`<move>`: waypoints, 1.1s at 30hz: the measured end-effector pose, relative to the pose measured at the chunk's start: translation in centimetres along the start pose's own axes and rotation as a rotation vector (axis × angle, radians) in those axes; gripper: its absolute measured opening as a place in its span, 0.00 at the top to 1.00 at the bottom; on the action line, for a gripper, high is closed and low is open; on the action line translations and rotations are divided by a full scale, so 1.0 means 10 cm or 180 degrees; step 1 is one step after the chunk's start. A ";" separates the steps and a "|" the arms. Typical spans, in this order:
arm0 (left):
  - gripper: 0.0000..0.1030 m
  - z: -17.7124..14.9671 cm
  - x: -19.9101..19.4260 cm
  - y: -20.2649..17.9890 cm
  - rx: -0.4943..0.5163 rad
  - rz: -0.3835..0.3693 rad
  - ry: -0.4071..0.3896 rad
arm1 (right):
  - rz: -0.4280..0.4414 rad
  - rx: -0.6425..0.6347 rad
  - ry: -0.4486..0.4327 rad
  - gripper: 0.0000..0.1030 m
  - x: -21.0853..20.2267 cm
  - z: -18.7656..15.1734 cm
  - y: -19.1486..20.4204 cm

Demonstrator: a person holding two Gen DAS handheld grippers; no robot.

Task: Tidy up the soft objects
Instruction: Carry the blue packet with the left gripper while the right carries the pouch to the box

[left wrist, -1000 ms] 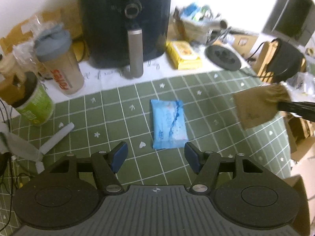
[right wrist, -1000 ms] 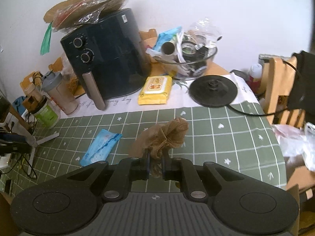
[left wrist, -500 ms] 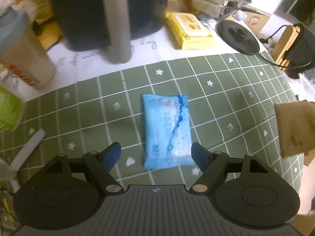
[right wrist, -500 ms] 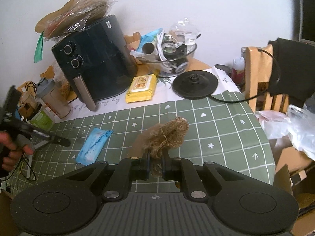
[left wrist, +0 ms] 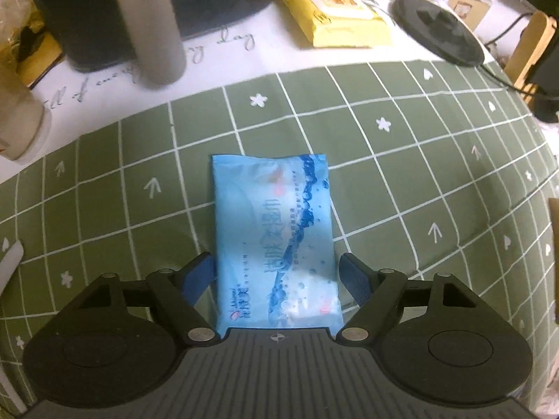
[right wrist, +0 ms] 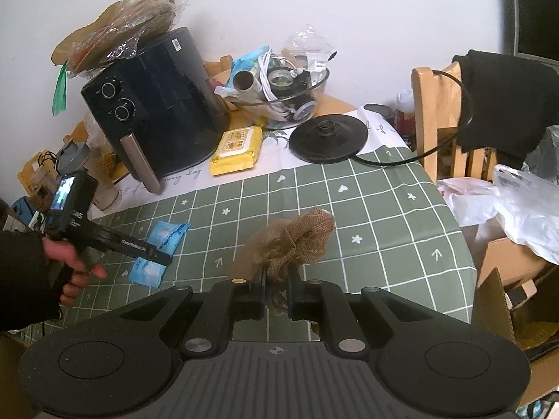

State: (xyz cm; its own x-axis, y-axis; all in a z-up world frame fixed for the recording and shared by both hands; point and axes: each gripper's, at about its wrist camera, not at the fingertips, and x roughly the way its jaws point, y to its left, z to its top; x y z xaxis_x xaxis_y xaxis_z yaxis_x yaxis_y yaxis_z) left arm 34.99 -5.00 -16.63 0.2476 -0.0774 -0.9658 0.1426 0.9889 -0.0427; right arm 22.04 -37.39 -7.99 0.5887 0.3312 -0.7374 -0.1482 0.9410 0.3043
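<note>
Left wrist view: my left tool point(left wrist: 276, 277) is low over the green checked desk point(left wrist: 401, 160), its blue-padded fingers point(left wrist: 197, 277) spread wide on either side of the near end of a blue wet-wipe pack point(left wrist: 276, 237). The pack lies flat on the cloth with its long side running away from me; I cannot tell whether either pad touches it. Beyond the green cloth, on a white strip printed with script, stand a black air fryer point(left wrist: 146, 7) with its grey handle point(left wrist: 153, 28), a yellow wipe pack point(left wrist: 335, 14) and a black kettle base point(left wrist: 436, 35).

From the right wrist view, my right tool point(right wrist: 277, 295) is raised above the desk point(right wrist: 384, 216) with its fingers pressed together on a brown burlap pouch point(right wrist: 293, 244), whose gathered mouth bunches up ahead of the tips. To the left, my left hand point(right wrist: 75, 269) grips the left tool point(right wrist: 153, 255), which lies across the blue wet-wipe pack point(right wrist: 157, 248) near the left part of the green cloth. The pouch and the blue pack are well apart. Behind them are the air fryer point(right wrist: 157, 111), topped with brown items wrapped in clear plastic point(right wrist: 118, 38), the yellow wipe pack point(right wrist: 237, 150), a glass bowl of oddments point(right wrist: 286, 94) and the kettle base point(right wrist: 328, 138). A wooden chair point(right wrist: 433, 122) draped with dark cloth stands off the desk's right edge.
</note>
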 end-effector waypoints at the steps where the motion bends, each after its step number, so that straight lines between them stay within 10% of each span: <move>1: 0.24 0.00 0.00 -0.02 0.0020 0.0044 -0.0031 | -0.0006 0.0007 -0.0001 0.87 0.00 0.00 -0.01; 12: 0.44 -0.04 -0.08 -0.07 0.0344 0.0139 -0.0114 | 0.0042 0.0008 0.0009 0.87 -0.03 0.00 0.00; 33: 0.44 -0.29 -1.18 0.17 0.0193 -0.0088 -0.0732 | 0.0401 -0.0213 -0.0090 0.87 -0.24 0.16 0.47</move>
State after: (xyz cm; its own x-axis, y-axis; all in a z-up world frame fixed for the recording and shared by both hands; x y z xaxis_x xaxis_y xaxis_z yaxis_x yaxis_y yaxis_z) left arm 29.54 -1.99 -6.05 0.4535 -0.1381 -0.8805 0.2080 0.9770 -0.0461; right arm 21.19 -33.84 -3.81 0.5840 0.4458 -0.6784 -0.2744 0.8949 0.3518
